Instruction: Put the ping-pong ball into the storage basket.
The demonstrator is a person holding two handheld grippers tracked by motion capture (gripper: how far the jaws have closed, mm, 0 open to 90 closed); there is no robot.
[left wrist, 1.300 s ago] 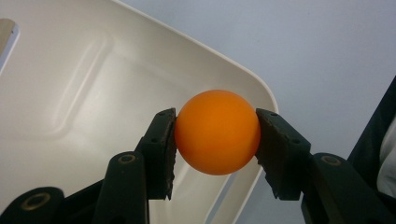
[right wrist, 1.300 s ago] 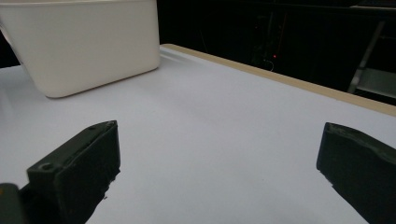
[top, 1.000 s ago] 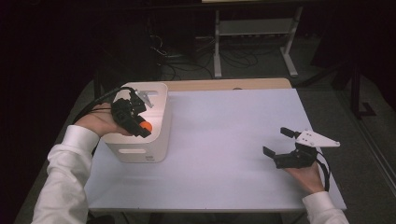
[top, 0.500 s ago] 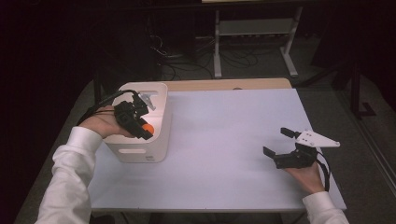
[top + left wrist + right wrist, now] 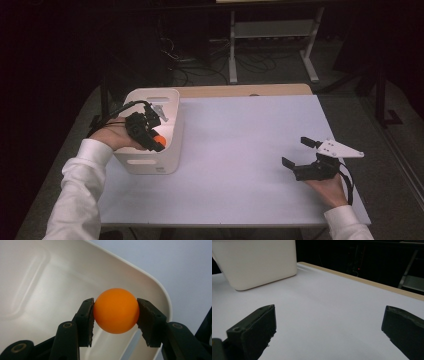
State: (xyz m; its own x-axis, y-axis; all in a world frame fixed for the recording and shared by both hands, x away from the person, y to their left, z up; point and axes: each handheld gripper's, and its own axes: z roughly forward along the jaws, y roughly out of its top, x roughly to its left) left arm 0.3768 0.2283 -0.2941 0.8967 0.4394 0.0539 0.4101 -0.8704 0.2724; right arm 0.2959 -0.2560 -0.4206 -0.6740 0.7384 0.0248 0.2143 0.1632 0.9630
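Observation:
An orange ball (image 5: 116, 310) sits squeezed between the two pads of my left gripper (image 5: 115, 315), held over the open mouth of a white plastic bin (image 5: 50, 290). From above, that gripper (image 5: 155, 137) hangs over the bin (image 5: 150, 165) at the table's left, and the ball (image 5: 159, 141) shows as an orange spot. My right gripper (image 5: 297, 152) rests low over the white tabletop (image 5: 240, 150) at the right, jaws spread wide with nothing between them. The right gripper view looks across bare table between its jaws (image 5: 329, 325) toward the bin (image 5: 259, 262).
The bin stands at the table's left edge. A tan strip (image 5: 245, 90) runs along the table's far edge. Beyond it, on a dark floor, are a metal stand (image 5: 270, 35) and loose cables (image 5: 195, 60).
The left hand has shifted slightly toward the person over the bin, with the ball still in its jaws. The right hand has stayed put.

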